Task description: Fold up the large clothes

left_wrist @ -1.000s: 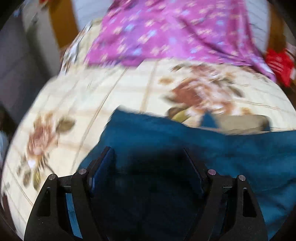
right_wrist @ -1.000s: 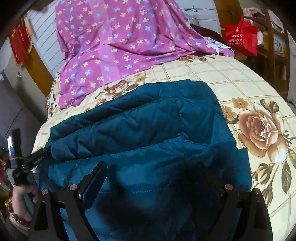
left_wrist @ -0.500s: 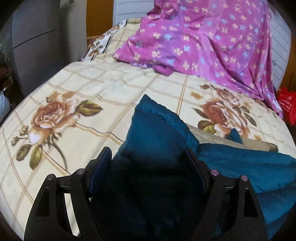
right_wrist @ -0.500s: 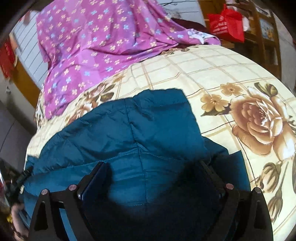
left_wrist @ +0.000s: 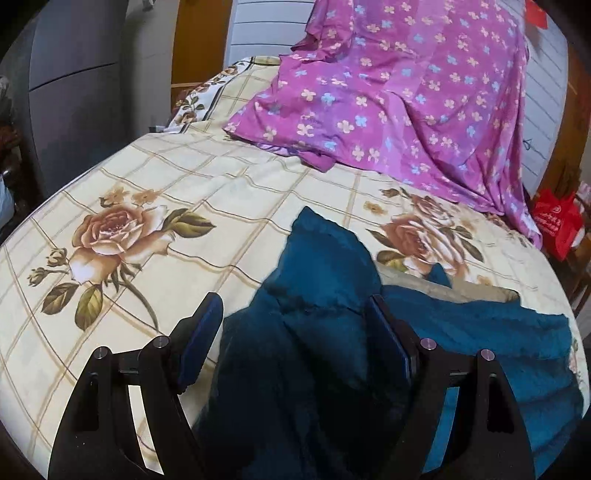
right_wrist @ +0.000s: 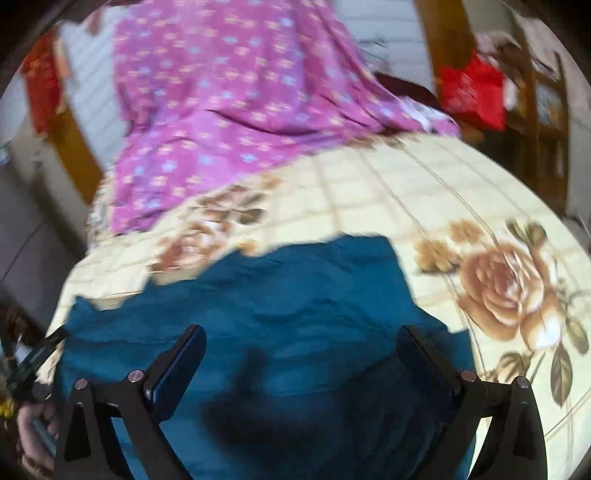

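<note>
My left gripper [left_wrist: 295, 328] stands wide, a raised fold of the jacket [left_wrist: 325, 266] between its fingers. My right gripper [right_wrist: 303, 365] is wide above the jacket [right_wrist: 295, 291]. The teal, quilted jacket lies bunched on the bed [left_wrist: 184, 192]; a tan lining shows. Beyond it lies a purple sheet [left_wrist: 399, 96].

A bed covered in a cream checked bedspread [left_wrist: 229, 192] printed with brown roses fills the room. Behind it a purple flowered sheet [left_wrist: 399, 96] drapes down over a white slatted wall [left_wrist: 266, 29] — orange-brown wood panels either side. Right of the bed hangs a red bag [left_wrist: 556, 221]; left stands a grey cabinet [left_wrist: 74, 92].
</note>
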